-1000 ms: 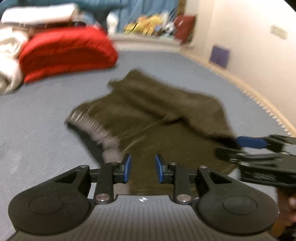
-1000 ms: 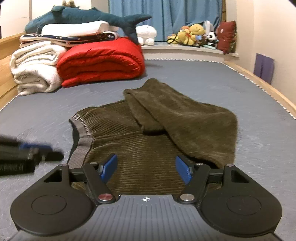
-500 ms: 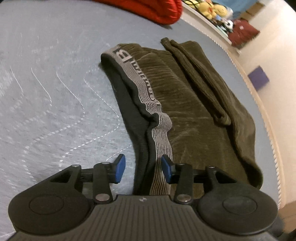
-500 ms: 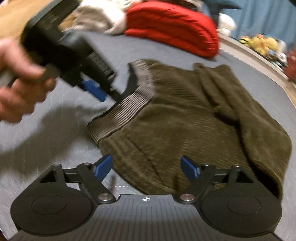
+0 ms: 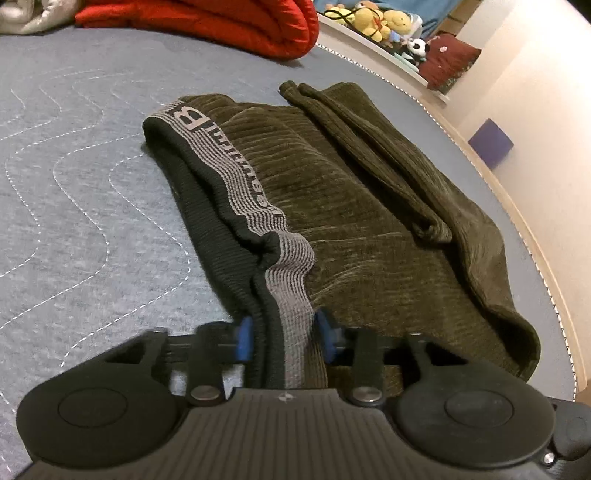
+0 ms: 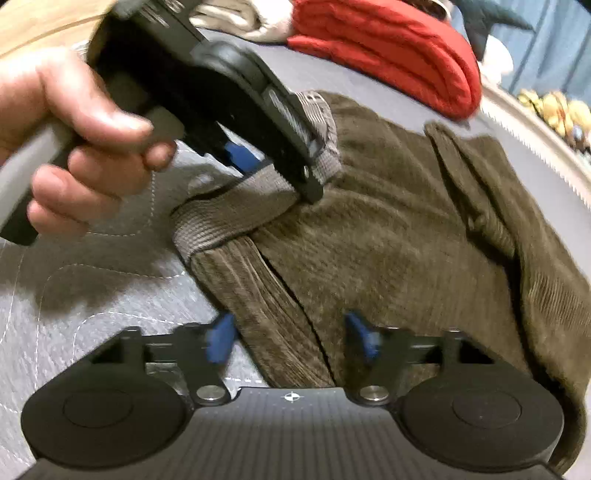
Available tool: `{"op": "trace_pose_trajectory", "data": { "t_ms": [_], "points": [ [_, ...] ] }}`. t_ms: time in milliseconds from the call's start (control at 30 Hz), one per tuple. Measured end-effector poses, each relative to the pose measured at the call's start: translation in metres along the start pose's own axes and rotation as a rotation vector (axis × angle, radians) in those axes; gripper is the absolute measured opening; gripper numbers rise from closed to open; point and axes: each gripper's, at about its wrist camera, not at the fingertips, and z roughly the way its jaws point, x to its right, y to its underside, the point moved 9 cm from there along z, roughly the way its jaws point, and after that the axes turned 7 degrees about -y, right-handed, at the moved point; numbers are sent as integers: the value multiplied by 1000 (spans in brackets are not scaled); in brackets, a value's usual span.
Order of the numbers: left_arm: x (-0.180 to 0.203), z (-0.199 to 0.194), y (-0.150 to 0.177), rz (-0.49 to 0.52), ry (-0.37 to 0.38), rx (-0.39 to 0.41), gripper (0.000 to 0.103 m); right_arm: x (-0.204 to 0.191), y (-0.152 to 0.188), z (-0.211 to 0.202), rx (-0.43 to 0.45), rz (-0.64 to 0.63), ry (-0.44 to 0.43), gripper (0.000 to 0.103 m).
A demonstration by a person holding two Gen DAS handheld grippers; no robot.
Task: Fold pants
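Dark olive corduroy pants (image 5: 362, 221) lie partly folded on the grey quilted bed, legs doubled over on the right. Their grey striped waistband (image 5: 291, 273) runs toward me. My left gripper (image 5: 284, 338) straddles the waistband, blue pads on either side, still apart. In the right wrist view the left gripper (image 6: 258, 162) sits over the waistband (image 6: 229, 214), held by a hand. My right gripper (image 6: 291, 338) is open around the near side edge of the pants (image 6: 388, 240).
A red rolled duvet (image 5: 221, 18) and pale blankets (image 6: 236, 18) lie at the bed's far end. Stuffed toys (image 5: 373, 18) sit on a ledge. A wooden bed edge (image 5: 517, 221) and wall run along the right. A purple box (image 5: 491, 144) stands by the wall.
My left gripper moved forward onto the waistband, its pads now on both sides of it. My right gripper narrowed and moved onto the pants' near edge.
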Motion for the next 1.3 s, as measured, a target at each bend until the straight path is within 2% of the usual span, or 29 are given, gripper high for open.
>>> {"op": "trace_pose_trajectory", "data": {
  "t_ms": [33,100,200,300,400,567,700,833,900,967,1033,1100,1167,1200,1233,1267,1300],
  "points": [
    [-1,-2,0,-4,5,6,21,-2,-2,-2,11,-16,5,37],
    [1,-16,-3,28,-2,43,18,-12,-5,-13,46,-40,-17,12],
    [-1,-47,-11,28,-6,99,15,-32,-7,-27,93,-128,-27,11],
    [-12,-80,-17,23,-16,141,15,-58,-11,-43,141,-218,-85,10],
    [-31,-111,-9,41,-68,141,14,-93,-16,-64,196,-281,-156,10],
    [-72,-159,16,96,-180,148,15,-157,-26,-86,225,-360,-284,10],
    [-122,-194,39,32,-255,73,14,-220,-33,-104,245,-438,-387,9],
    [-154,-199,52,-4,-286,-16,18,-264,-44,-91,205,-504,-444,9],
    [-162,-194,55,-24,-327,-42,25,-267,-50,-72,159,-508,-408,10],
    [-165,-195,50,-28,-416,-47,26,-265,-48,-65,122,-494,-334,11],
    [-161,-202,39,-3,-471,-6,40,-250,-58,-63,98,-449,-330,14],
    [-147,-213,24,24,-487,62,47,-237,-64,-78,117,-412,-333,36],
    [-128,-225,12,48,-490,134,49,-214,-70,-92,152,-371,-303,48],
    [-116,-230,5,41,-482,170,55,-196,-73,-100,171,-331,-283,49],
    [-108,-232,1,21,-474,185,60,-172,-78,-104,192,-282,-249,50],
    [-104,-235,0,-18,-459,191,60,-145,-80,-106,217,-227,-188,53],
    [-97,-238,-2,-77,-434,200,60,-120,-81,-109,242,-176,-100,60]
  ]
}}
